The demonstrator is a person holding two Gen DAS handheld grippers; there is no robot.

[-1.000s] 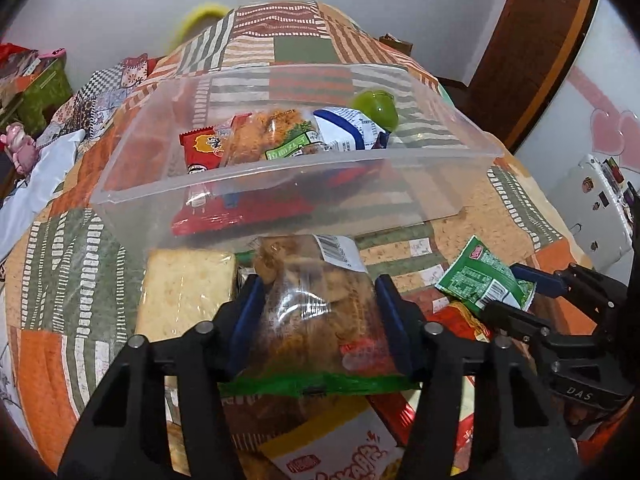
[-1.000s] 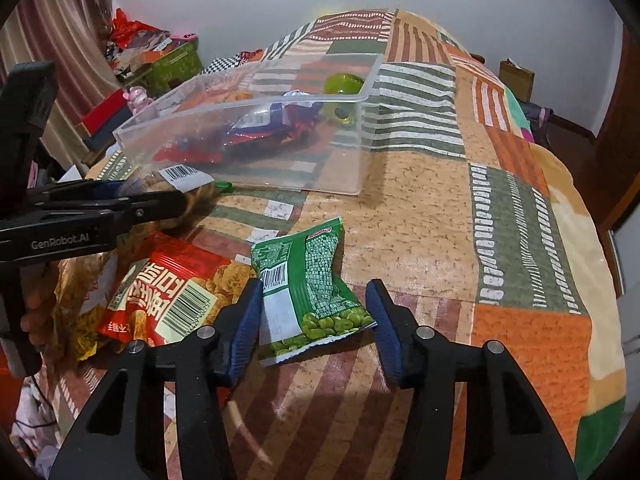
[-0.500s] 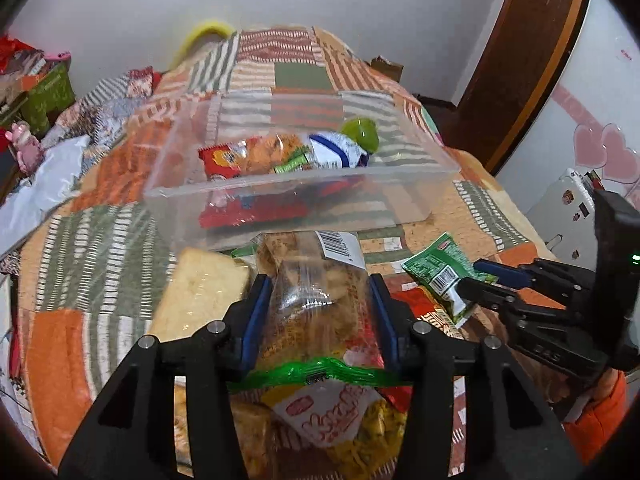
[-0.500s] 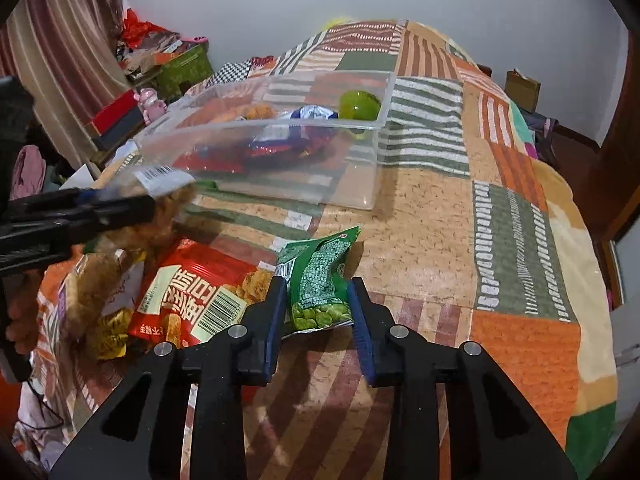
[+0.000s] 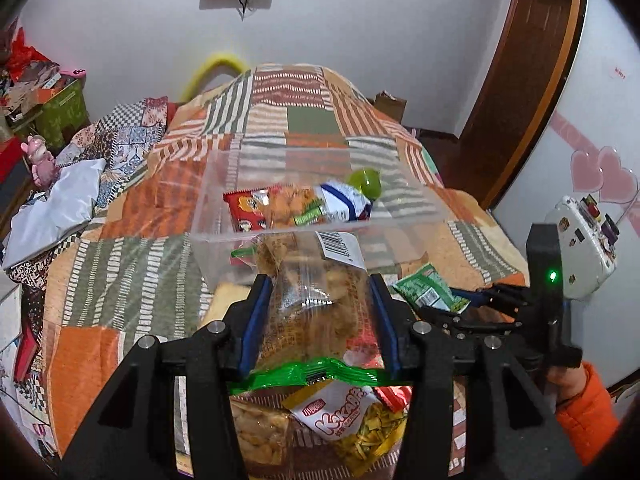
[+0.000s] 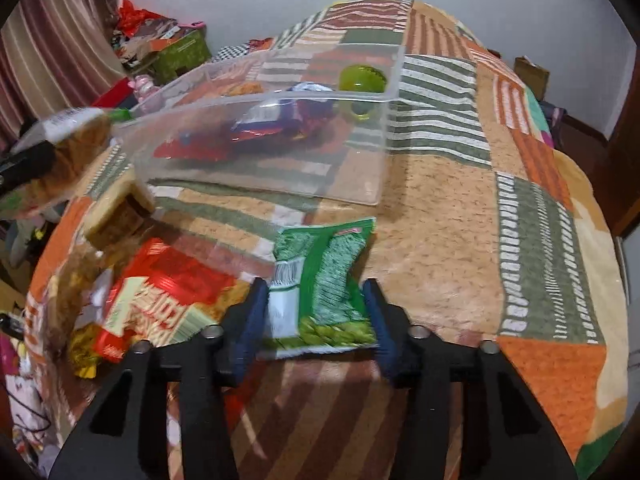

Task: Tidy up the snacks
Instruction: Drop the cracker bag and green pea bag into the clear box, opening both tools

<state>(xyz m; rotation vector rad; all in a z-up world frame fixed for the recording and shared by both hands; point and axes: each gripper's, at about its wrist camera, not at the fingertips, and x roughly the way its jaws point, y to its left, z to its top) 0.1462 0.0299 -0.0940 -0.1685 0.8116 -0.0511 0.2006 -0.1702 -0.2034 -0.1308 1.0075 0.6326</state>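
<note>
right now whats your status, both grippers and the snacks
Left gripper shut on clear snack bag. Right gripper jaws opening around green pea packet. Clear bin ahead, nothing blocking.

The clear bin [image 5: 224,196] is smooth, glossy transparent plastic that catches pale glare along its walls. Under it, the patchwork bedspread [image 6: 460,216] is matt woven cloth with a rough, nubbly look. The clear snack bag [image 5: 320,312] is thin crinkled film, shiny, with a paper-like white barcode label at its far end. The green pea packet [image 6: 324,280] is glossy printed foil — creased near the middle. The red packet [image 6: 160,304] on the near left shines the same way. Both grippers are matt black plastic with duller blue pads [image 6: 252,320] and small bright metal pins.
</note>
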